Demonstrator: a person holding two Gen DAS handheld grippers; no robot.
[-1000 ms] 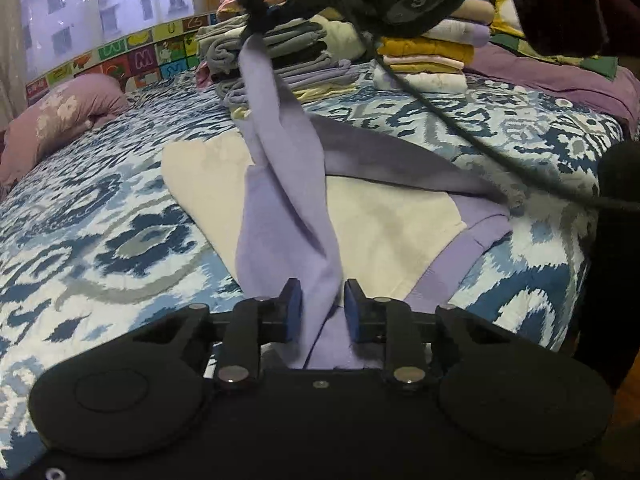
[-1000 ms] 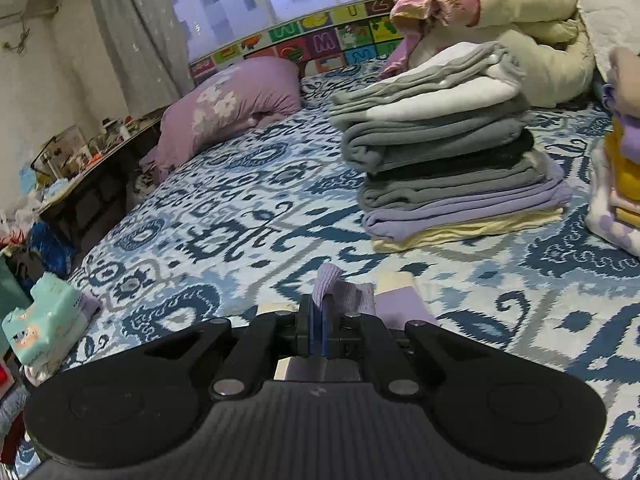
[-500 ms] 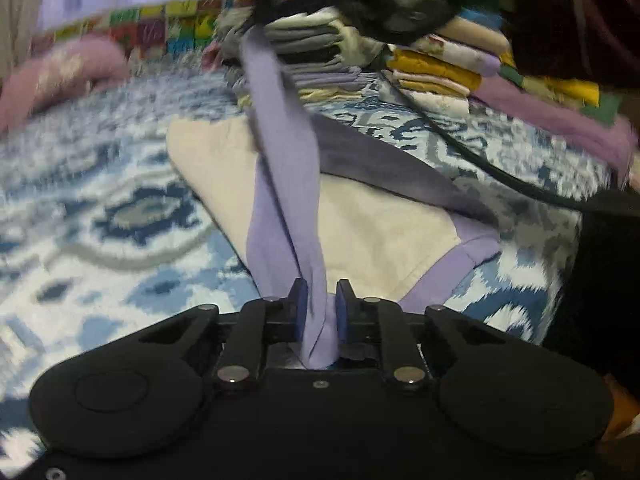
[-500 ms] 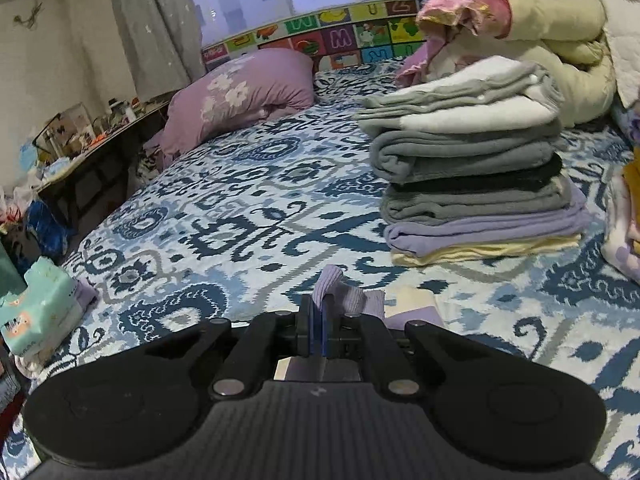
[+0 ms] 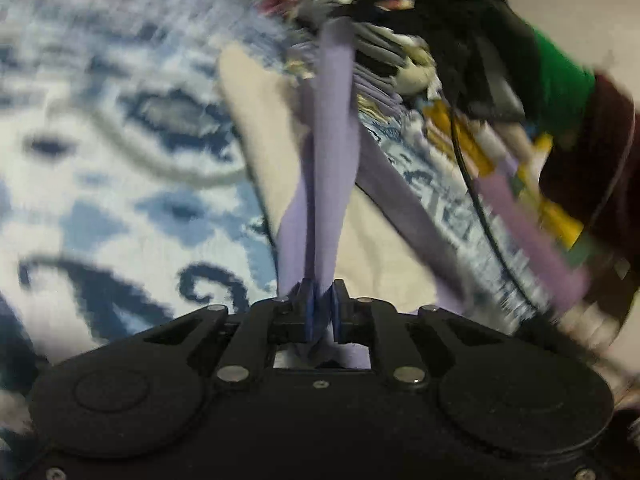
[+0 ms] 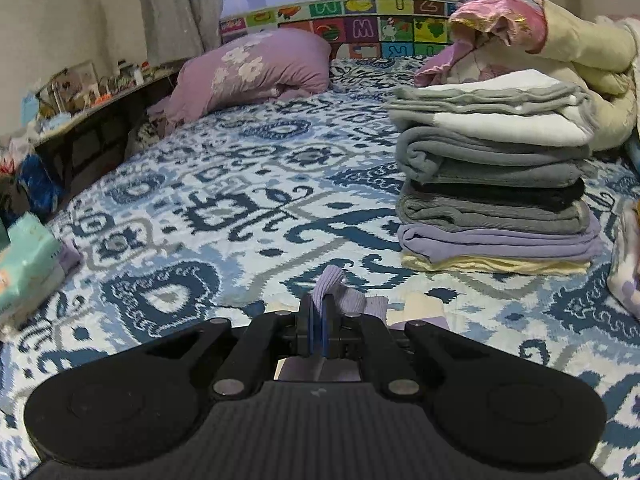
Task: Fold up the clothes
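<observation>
A cream top (image 5: 260, 120) with lavender sleeves lies flat on the patterned bedspread (image 6: 200, 208). In the blurred, tilted left wrist view one lavender sleeve (image 5: 332, 152) is pulled taut, running from my left gripper (image 5: 321, 300) up to the top of the view. The left jaws are closing, with the sleeve between them and the pads pressed on the cloth. My right gripper (image 6: 319, 312) is shut on the ribbed lavender cuff (image 6: 332, 280), low over the bed. A strip of the cream top (image 6: 424, 308) shows just past it.
A tall stack of folded clothes (image 6: 492, 184) stands at right on the bed, and a crumpled quilt (image 6: 560, 32) lies behind it. A purple pillow (image 6: 252, 68) lies at the far end. Left of the bed are a cluttered shelf (image 6: 80, 92) and a tissue pack (image 6: 24, 264). A green-sleeved arm (image 5: 564, 80) and a cable (image 5: 472, 184) cross the right.
My left gripper's jaws have narrowed onto the lavender sleeve, and that hand has rolled and swept sideways, blurring its view. My right gripper has moved along the bed, cuff still held.
</observation>
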